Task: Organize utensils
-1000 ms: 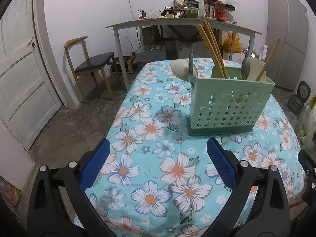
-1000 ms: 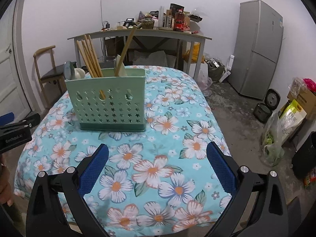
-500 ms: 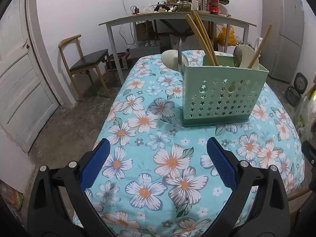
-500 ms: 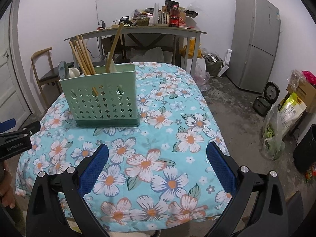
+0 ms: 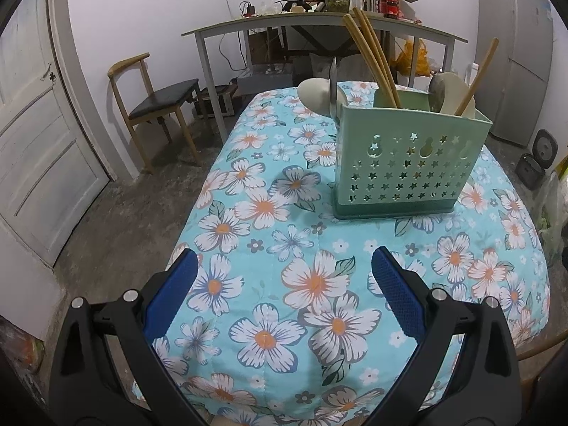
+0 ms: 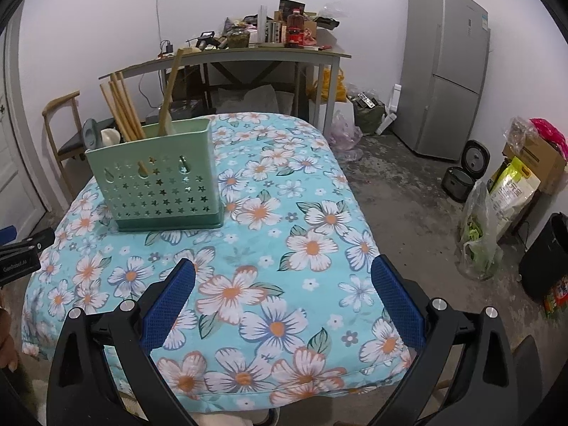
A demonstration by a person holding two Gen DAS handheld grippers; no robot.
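1. The left gripper [image 5: 284, 277] has a glossy black plastic frame with triangular cut-outs in each arm.
2. Its fingers [image 5: 397, 294] carry blue pads with a fine dimpled texture.
3. Round silver screws sit on the arms behind the pads.
4. The right gripper [image 6: 283, 285] has the same black frame, blue pads and silver screws.
5. In the right wrist view, the left gripper's black side bears small pale lettering, too blurred to read.
6. Bare skin of a hand [image 6: 6, 348] shows below it.

Utensils [image 5: 376, 67] in caddy [image 5: 408, 167] on table [image 5: 269, 284]

Table under floral turquoise cloth [image 5: 291, 269], green utensil caddy [image 5: 408, 163] standing on it
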